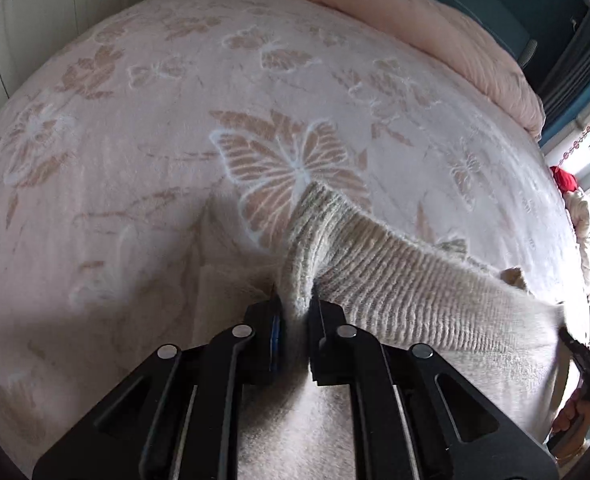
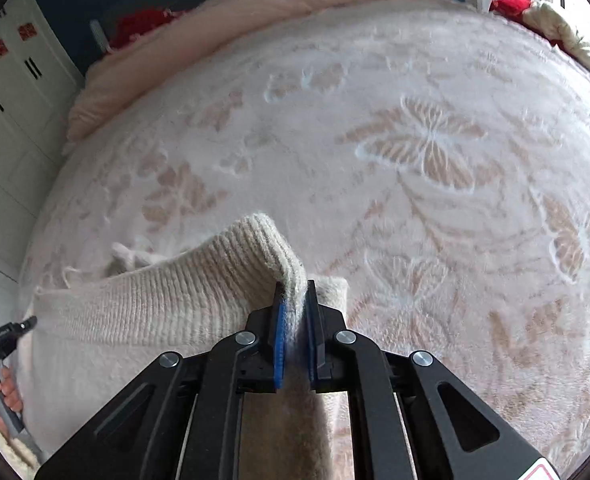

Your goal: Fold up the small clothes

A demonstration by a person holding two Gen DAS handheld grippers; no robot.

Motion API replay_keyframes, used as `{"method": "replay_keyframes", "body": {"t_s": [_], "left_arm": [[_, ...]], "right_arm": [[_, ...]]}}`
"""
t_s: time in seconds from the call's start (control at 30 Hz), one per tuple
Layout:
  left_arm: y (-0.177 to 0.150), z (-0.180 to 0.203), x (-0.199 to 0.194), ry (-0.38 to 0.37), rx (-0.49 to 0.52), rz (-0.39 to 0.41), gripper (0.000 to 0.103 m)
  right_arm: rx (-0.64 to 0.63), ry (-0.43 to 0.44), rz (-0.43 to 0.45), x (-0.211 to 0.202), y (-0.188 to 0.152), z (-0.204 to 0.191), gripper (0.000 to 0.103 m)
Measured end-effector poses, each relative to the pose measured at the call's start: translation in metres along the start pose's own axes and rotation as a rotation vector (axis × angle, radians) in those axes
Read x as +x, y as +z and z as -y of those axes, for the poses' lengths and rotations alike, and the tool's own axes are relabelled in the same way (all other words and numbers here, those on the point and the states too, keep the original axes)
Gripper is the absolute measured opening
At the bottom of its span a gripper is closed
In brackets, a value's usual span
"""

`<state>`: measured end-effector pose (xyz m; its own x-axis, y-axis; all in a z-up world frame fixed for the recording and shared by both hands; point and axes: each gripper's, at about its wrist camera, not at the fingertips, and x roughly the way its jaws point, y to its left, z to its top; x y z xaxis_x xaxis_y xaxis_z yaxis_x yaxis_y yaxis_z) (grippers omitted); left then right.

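Note:
A cream knitted sweater [image 1: 407, 292] with a ribbed hem is held up over a pink bed blanket [image 1: 175, 120] with butterfly patterns. My left gripper [image 1: 295, 312] is shut on one corner of the ribbed hem. My right gripper [image 2: 295, 308] is shut on the other corner of the sweater [image 2: 143, 300]. The hem stretches between the two grippers. The right gripper also shows at the right edge of the left wrist view [image 1: 583, 360], and the left gripper at the left edge of the right wrist view [image 2: 3, 340].
A folded pink duvet [image 1: 435, 28] lies along the far side of the bed. A red item [image 1: 565, 180] and cream fabric [image 2: 567, 36] lie near the window side. White wardrobe doors [image 2: 11, 120] stand beyond the bed. The blanket [image 2: 415, 160] spreads ahead.

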<state>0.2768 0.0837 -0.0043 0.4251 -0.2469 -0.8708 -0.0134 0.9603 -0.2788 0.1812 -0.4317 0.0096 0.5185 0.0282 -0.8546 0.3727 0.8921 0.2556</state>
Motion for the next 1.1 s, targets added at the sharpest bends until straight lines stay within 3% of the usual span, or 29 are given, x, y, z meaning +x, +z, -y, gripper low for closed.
{"method": "replay_keyframes", "body": {"t_s": [0.13,0.23,0.3,0.37,0.43,0.5,0.63,0.77,0.9,0.97,1.03,1.1], "left_arm": [[0.001,0.006,-0.014,-0.021,0.041,0.036,0.018],[-0.005,0.014,-0.06,0.043,0.07,0.162,0.025],[-0.009,0.027,-0.085,0.033,0.088,0.231,0.032],[-0.017,0.05,-0.101,-0.047,0.096,0.263,0.04],[-0.027,0.078,-0.089,-0.129,0.118,0.19,0.04],[-0.039,0.105,-0.059,-0.149,0.157,0.114,0.04],[-0.053,0.112,-0.002,-0.031,0.182,0.008,0.039],[-0.044,0.075,0.012,-0.047,0.098,0.028,0.034],[-0.037,0.055,0.016,-0.071,0.147,0.033,0.015],[-0.037,0.04,0.012,-0.149,0.149,0.036,0.013],[-0.034,0.025,0.001,-0.2,0.082,0.056,0.013],[-0.03,0.015,-0.02,-0.19,0.009,0.121,0.017]], "right_arm": [[-0.001,-0.024,0.068,-0.027,-0.001,-0.006,0.02],[-0.069,-0.067,0.19,-0.075,-0.01,-0.027,0.023],[-0.117,0.023,0.205,-0.091,-0.018,-0.055,0.022],[-0.169,0.144,0.124,-0.08,-0.031,-0.095,0.015],[-0.231,0.238,0.037,-0.056,-0.05,-0.141,0.009],[-0.302,0.286,-0.024,-0.026,-0.069,-0.19,0.007],[-0.291,0.306,-0.089,0.021,-0.075,-0.232,0.007],[-0.159,0.235,-0.085,0.045,-0.046,-0.193,0.004],[-0.006,0.168,-0.05,0.041,-0.018,-0.106,0.0],[0.054,0.131,-0.019,0.026,-0.015,-0.062,0.0],[0.076,0.169,-0.004,0.014,-0.015,-0.037,0.0],[0.034,0.058,0.041,-0.005,-0.013,-0.031,0.004]]}}
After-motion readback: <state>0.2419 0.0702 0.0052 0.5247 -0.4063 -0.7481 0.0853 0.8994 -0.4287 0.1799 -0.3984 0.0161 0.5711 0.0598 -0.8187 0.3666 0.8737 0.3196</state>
